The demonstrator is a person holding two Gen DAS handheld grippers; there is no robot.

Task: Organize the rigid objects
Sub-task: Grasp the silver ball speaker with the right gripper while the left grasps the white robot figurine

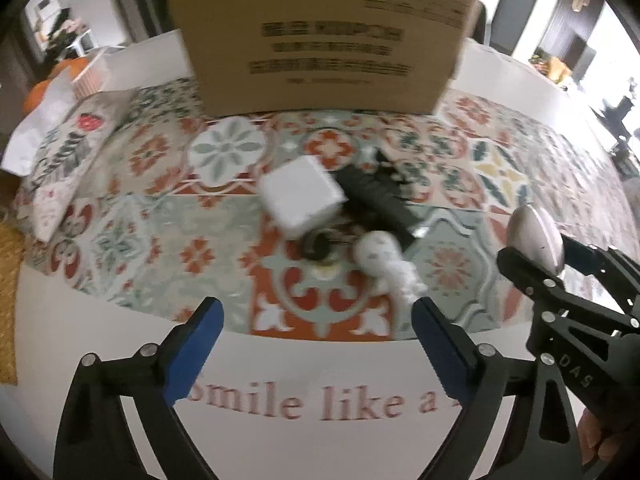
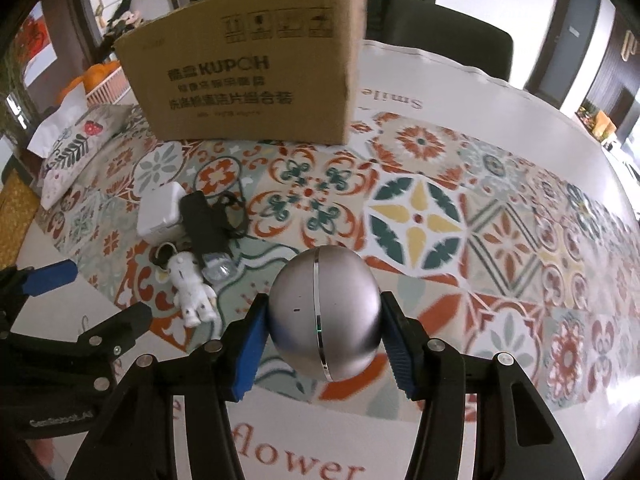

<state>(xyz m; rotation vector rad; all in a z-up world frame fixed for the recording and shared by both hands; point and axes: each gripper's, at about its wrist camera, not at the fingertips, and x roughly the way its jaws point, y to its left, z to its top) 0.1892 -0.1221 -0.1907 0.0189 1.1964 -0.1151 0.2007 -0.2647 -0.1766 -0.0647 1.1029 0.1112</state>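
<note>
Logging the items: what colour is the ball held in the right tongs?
Silver-grey ball with a shiny chrome band around it, clearest in the right wrist view.

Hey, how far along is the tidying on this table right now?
Early on; nothing visibly packed, and the inside of the cardboard box can't be seen. In hand: the right gripper is clamped on the silver ball-shaped device. The left gripper is open and empty. Left on the patterned tablecloth: the white box, black adapter with cord, astronaut figurine and a small clear case.
</note>
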